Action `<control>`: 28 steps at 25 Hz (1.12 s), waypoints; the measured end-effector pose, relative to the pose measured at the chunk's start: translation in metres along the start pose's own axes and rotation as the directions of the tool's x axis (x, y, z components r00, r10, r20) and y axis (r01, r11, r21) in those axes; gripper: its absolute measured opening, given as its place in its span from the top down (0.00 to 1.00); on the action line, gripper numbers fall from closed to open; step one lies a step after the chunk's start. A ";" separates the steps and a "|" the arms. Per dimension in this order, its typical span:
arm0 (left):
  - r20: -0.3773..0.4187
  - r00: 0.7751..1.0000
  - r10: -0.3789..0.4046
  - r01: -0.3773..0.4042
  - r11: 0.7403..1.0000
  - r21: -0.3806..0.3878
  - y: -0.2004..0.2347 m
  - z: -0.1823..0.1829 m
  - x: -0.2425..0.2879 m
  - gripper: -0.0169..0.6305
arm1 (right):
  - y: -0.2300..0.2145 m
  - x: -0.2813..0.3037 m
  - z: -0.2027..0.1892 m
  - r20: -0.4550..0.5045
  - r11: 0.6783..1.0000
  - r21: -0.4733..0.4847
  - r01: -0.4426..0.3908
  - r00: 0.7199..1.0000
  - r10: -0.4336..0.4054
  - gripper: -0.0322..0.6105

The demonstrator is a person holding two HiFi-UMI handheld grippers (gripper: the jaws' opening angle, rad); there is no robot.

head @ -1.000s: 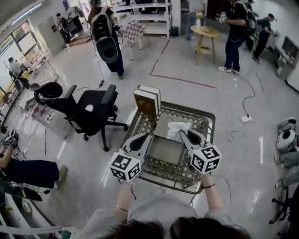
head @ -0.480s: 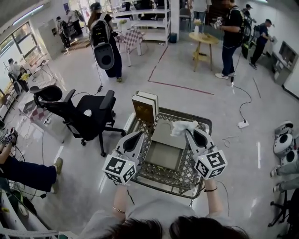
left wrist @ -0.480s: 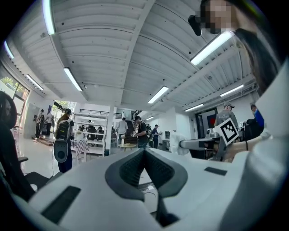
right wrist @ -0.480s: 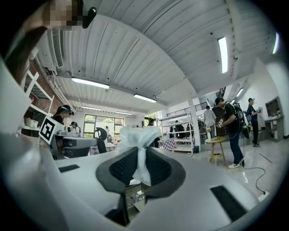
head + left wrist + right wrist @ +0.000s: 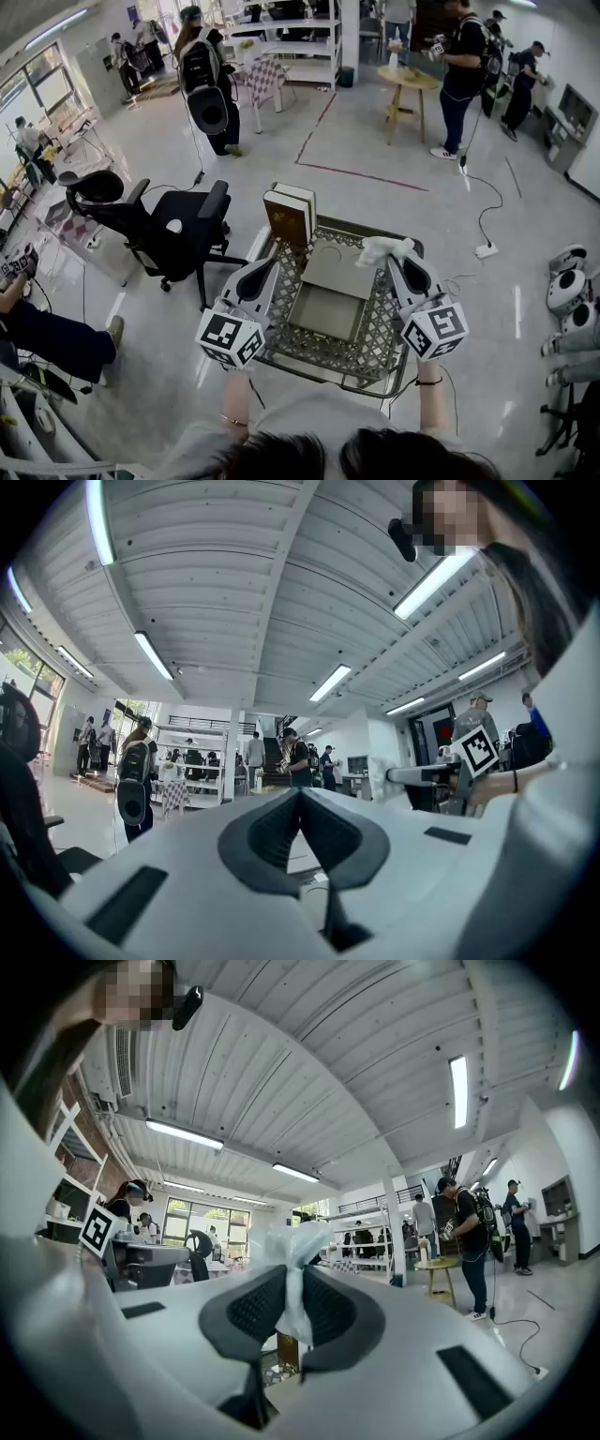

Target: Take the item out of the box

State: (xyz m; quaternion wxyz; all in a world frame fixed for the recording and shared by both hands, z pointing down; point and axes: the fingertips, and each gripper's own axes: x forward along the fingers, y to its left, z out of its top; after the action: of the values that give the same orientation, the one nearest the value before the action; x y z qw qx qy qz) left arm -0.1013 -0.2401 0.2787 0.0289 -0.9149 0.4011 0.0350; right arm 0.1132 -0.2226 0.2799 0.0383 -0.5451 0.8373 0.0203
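An open grey box (image 5: 325, 312) with its lid flap (image 5: 335, 269) folded back sits on a lattice-topped metal table (image 5: 377, 330). My right gripper (image 5: 393, 258) is shut on a white crumpled item (image 5: 381, 248), held above the box's far right corner. In the right gripper view the white item (image 5: 294, 1242) is pinched between the dark pads of that gripper (image 5: 292, 1285) and bulges above them. My left gripper (image 5: 268, 265) hovers at the box's left side. Its jaws (image 5: 300, 797) are shut with nothing between them.
Two thick books (image 5: 293, 212) stand upright at the table's far left corner. A black office chair (image 5: 178, 221) is close on the left. A white cable (image 5: 486, 211) runs over the floor at right. Several people stand farther off by a round table (image 5: 412, 79).
My right gripper has lifted the white item up out of the box and carried it right. The left gripper has drawn back to the left.
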 end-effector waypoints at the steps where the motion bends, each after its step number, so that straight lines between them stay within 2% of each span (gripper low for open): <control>1: 0.002 1.000 0.002 -0.002 1.000 -0.001 0.001 0.000 0.000 0.95 | -0.001 0.000 -0.001 0.000 1.000 -0.001 0.003 1.000 -0.003 0.84; 28: 0.008 1.000 0.011 -0.011 1.000 -0.014 0.008 -0.002 -0.001 0.95 | -0.001 -0.002 0.002 0.011 1.000 -0.026 0.015 1.000 -0.015 0.84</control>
State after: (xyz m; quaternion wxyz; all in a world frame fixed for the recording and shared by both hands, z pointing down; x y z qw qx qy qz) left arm -0.1078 -0.2448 0.2806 0.0239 -0.9128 0.4056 0.0417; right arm 0.1149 -0.2213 0.2785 0.0362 -0.5517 0.8326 0.0338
